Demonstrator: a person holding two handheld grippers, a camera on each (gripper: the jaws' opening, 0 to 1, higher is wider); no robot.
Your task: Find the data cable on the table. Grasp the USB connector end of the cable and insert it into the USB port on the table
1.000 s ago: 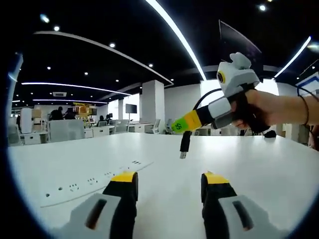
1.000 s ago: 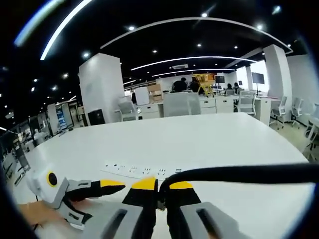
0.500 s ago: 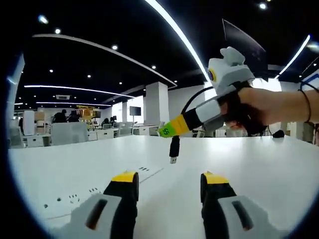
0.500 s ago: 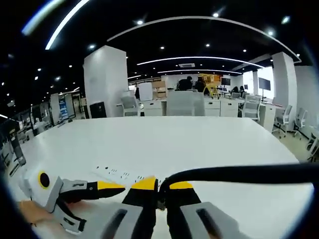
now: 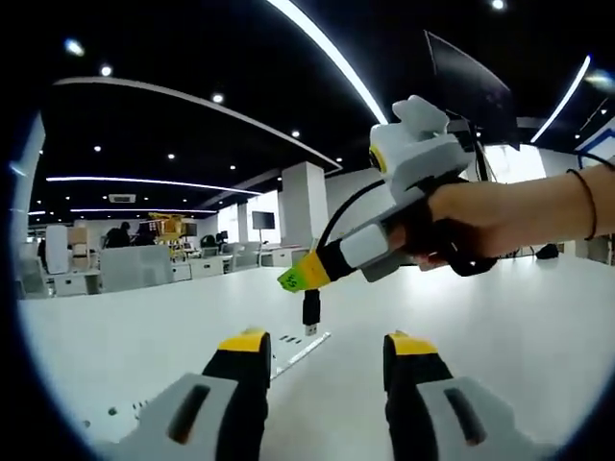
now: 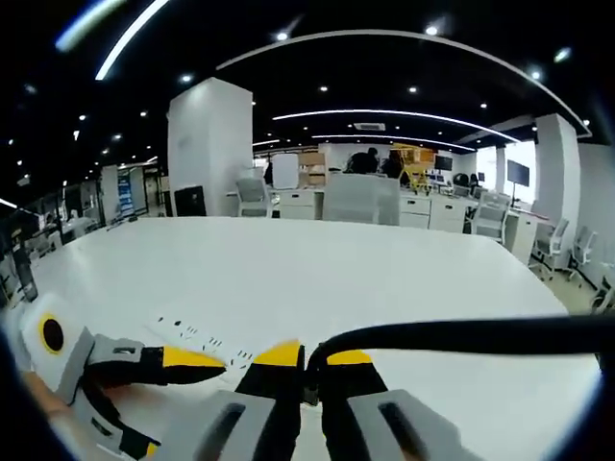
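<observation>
Surroundings: an open-plan office under a dark ceiling with curved light strips, a white pillar, and rows of desks and chairs far behind a broad white bench. A socket strip lies flush in the bench top, its small ports showing as dark dots; which of them is the USB port cannot be told at this size. Nothing stands between the strip and either gripper. In the left gripper view, the left gripper hangs low over the bench with its yellow-tipped jaws well apart and nothing between them. A hand brings the right gripper in from the right of that view, above the bench. Its jaws are pressed together on the black data cable just behind the USB connector, which hangs from the jaw tips with its metal end pointing down, near the far end of the socket strip and above the bench surface. In the right gripper view, that gripper's own jaws rise from the bottom, clamped on the cable, which runs off to the right edge, and the socket strip lies just ahead and to the left of the jaw tips.
</observation>
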